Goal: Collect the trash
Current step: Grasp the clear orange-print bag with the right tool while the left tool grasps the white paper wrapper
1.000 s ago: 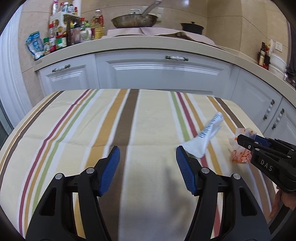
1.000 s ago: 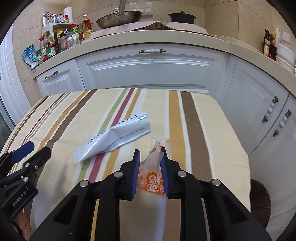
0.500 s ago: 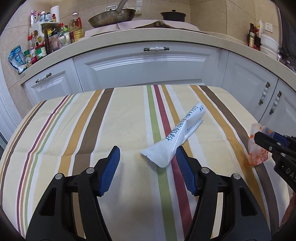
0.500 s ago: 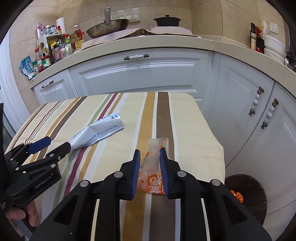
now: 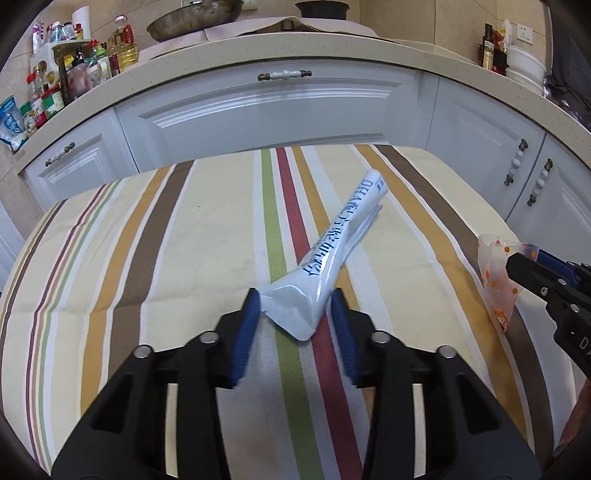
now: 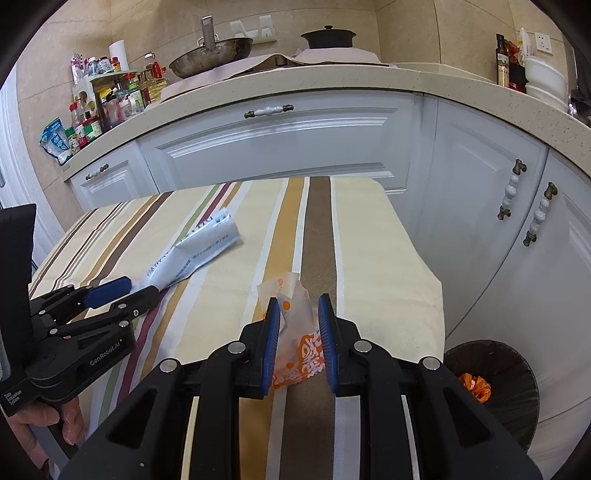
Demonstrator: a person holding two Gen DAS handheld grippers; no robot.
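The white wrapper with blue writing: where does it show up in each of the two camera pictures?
Left wrist view: the white wrapper lies mid-picture on the striped cloth, its near end between the left gripper fingers.
Right wrist view: the white wrapper lies at left of centre, running to the left gripper.
Shared landmark: the frying pan on the counter.

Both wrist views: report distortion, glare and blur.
Left wrist view: fisheye bends the countertop into an arc, corners vignetted black; glare on the white wrapper; sharp overall. Right wrist view: same bowing, cabinet doors curve; the orange wrapper is crisp.
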